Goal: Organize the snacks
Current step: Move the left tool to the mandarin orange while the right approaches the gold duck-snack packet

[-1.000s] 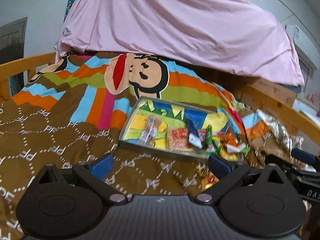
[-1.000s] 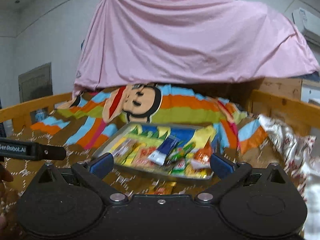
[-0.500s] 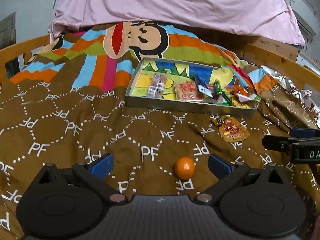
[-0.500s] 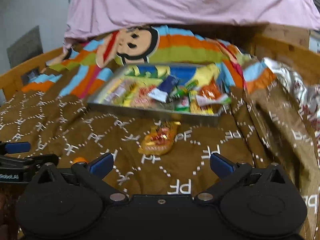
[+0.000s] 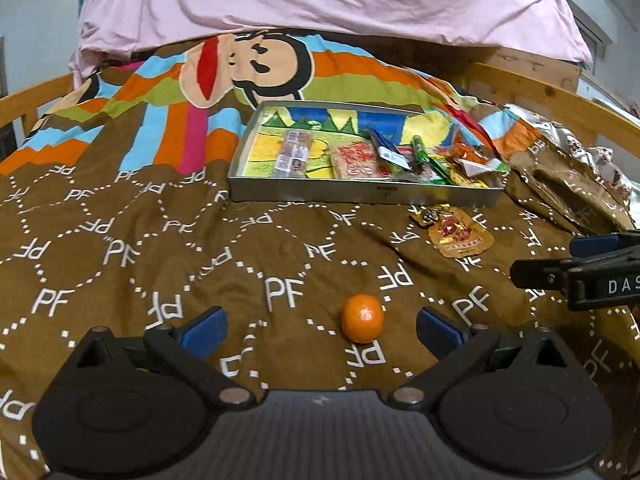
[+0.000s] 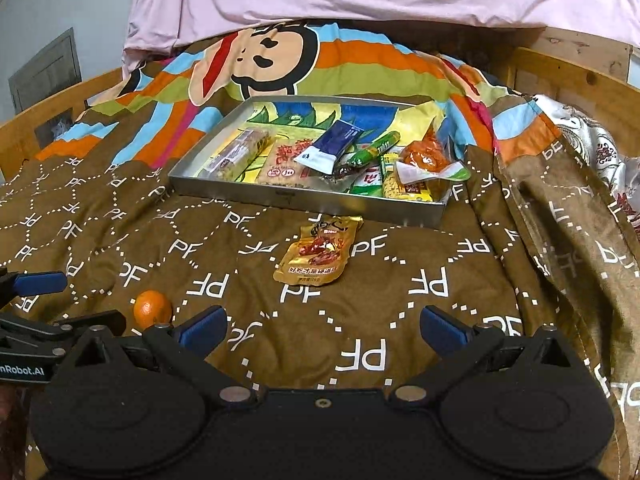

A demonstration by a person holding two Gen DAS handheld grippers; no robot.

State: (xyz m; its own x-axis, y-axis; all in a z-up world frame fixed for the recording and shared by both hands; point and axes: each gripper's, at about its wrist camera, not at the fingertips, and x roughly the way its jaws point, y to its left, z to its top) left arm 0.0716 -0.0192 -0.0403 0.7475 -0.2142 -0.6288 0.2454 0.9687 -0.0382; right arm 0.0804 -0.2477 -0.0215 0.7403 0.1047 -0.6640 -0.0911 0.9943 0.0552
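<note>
A: Where do the snacks sit?

B: Most fill a shallow grey metal tray (image 5: pixel 360 192) at the far side of a brown patterned bed cover (image 5: pixel 160 248). A gold foil snack packet (image 6: pixel 318 256) lies just in front of it, and a small round orange fruit (image 5: pixel 363 318) nearer.

A: And the tools?

B: The left hand-held gripper (image 5: pixel 320 326) and right hand-held gripper (image 6: pixel 322 326) hover with fingers wide apart, empty.

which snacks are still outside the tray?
Two: the small orange near the left gripper, and the gold pouch just before the tray. The rest lie inside.
</note>
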